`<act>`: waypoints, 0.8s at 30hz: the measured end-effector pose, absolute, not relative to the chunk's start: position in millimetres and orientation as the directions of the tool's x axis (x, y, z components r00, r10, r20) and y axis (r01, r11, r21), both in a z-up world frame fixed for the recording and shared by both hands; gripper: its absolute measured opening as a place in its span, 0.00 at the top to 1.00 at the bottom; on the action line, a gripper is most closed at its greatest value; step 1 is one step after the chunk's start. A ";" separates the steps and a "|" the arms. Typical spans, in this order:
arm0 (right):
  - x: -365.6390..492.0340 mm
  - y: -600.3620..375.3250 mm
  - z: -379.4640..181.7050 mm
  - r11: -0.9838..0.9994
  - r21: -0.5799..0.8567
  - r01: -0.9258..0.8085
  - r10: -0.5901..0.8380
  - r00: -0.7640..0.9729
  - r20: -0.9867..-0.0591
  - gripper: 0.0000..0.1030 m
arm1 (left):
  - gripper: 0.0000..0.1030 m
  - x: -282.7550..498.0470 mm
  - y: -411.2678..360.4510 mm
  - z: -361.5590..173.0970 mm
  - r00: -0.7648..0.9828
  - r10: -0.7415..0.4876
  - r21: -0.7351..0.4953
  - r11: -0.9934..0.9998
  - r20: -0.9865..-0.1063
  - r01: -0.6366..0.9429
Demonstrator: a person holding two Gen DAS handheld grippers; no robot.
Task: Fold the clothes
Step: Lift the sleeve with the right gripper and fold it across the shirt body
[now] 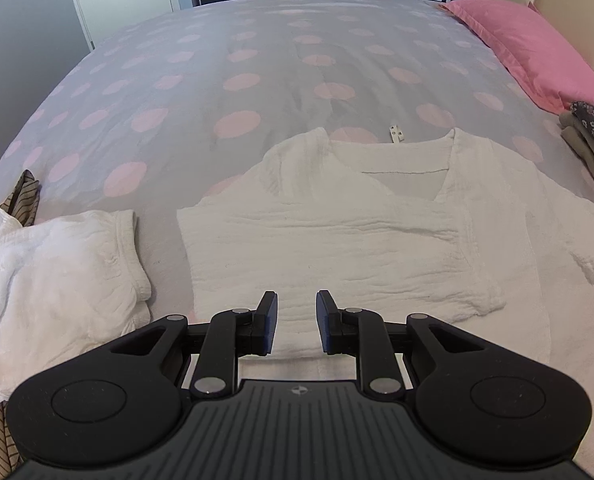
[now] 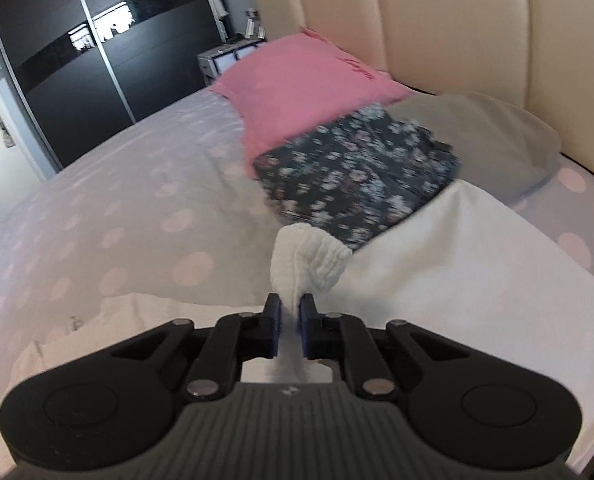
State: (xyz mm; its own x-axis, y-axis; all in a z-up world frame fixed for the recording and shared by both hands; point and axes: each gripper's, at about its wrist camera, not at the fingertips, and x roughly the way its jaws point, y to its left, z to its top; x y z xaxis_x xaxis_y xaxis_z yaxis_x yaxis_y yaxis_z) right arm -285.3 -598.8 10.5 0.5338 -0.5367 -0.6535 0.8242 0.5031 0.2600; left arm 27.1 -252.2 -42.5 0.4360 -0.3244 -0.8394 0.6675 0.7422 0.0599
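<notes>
Your right tongs [image 2: 290, 320] are clamped on a bunched fold of the white top [image 1: 337, 232], probably its sleeve, lifted so you can carry it across. Your left tongs [image 1: 296, 320] hang released just over the hem with nothing in them, likely ready to pin or pinch next. The top lies flat near the bed's [image 1: 177, 80] front edge, one side already folded in. Count-wise: one top being folded, one crumpled white garment [image 1: 53, 276] at the left edge, one floral folded piece [image 2: 357, 176] by the two pillows, pink [image 2: 297, 88] and grey [image 2: 493, 140].
</notes>
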 end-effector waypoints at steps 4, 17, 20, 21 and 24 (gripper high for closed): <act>-238.0 -563.2 42.4 0.610 0.308 0.730 -0.477 0.649 -0.593 0.89 | 0.81 27.5 -253.1 -38.8 0.430 -0.338 0.044 0.742 -0.837 0.668; -92.6 -476.2 36.8 0.755 0.383 0.533 -0.245 0.770 -0.589 0.89 | 0.78 41.4 -253.6 -30.0 0.427 -0.374 0.002 0.750 -0.823 0.661; -61.8 -461.7 22.4 0.761 0.401 0.510 -0.197 0.771 -0.606 0.89 | 0.78 48.5 -251.4 -29.6 0.426 -0.378 -0.009 0.757 -0.822 0.654; -51.1 -456.7 16.3 0.765 0.403 0.503 -0.182 0.768 -0.614 0.89 | 0.78 51.7 -250.1 -30.3 0.423 -0.375 -0.013 0.760 -0.825 0.649; -23.3 -442.6 -7.0 0.779 0.382 0.498 -0.147 0.737 -0.660 0.84 | 0.78 60.3 -246.5 -32.7 0.408 -0.369 -0.029 0.770 -0.835 0.637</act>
